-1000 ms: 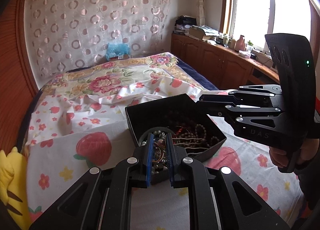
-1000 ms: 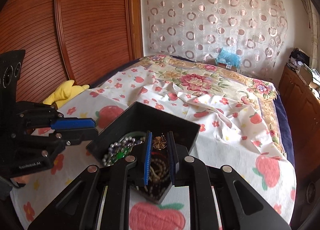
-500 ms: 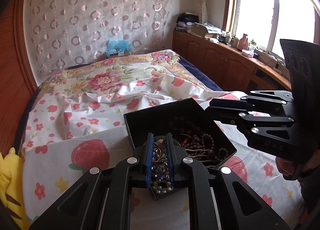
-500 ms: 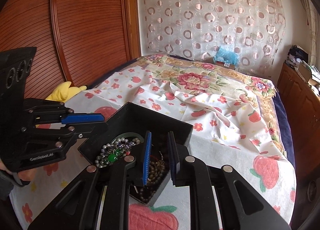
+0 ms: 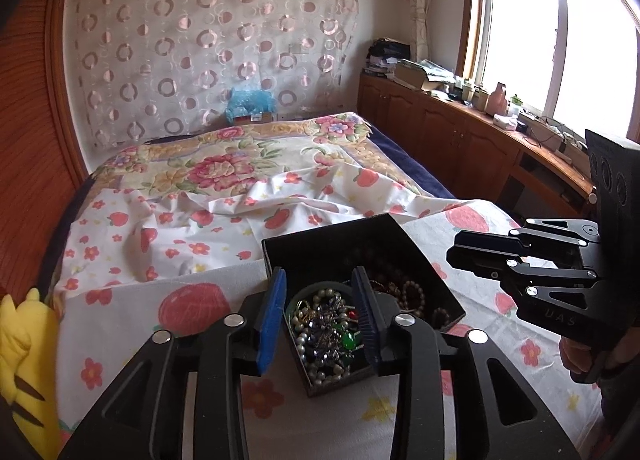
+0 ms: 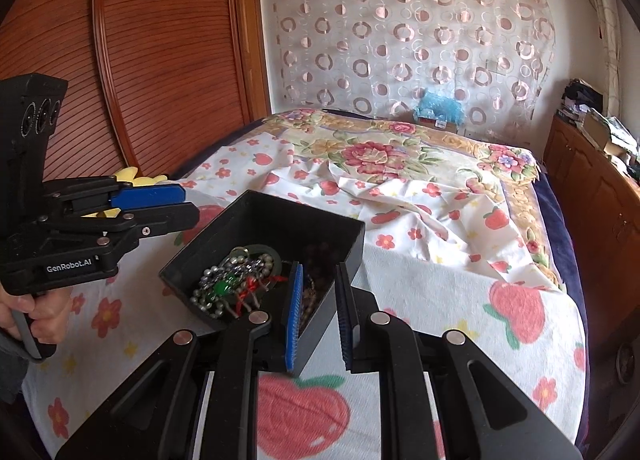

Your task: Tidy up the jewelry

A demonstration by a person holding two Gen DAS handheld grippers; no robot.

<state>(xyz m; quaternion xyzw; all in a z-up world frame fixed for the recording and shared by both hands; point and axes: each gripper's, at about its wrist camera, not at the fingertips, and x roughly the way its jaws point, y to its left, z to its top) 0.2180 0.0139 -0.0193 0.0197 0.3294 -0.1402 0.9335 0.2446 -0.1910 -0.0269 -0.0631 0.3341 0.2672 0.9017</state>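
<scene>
A black open box sits on the bed, filled with tangled jewelry: pearl strands, green stones, brown bead strings. My left gripper is open and empty, raised above the near end of the box. It also shows in the right wrist view. My right gripper is open and empty, its fingers on either side of the box's near wall, and shows at the right of the left wrist view.
The bed carries a wrinkled strawberry sheet and a floral quilt. A yellow plush toy lies at the left edge. A wooden wardrobe stands left; cluttered wooden cabinets run under the window on the right.
Both grippers have opened and pulled back up from the box. The jewelry that was between the left fingers now lies in the box.
</scene>
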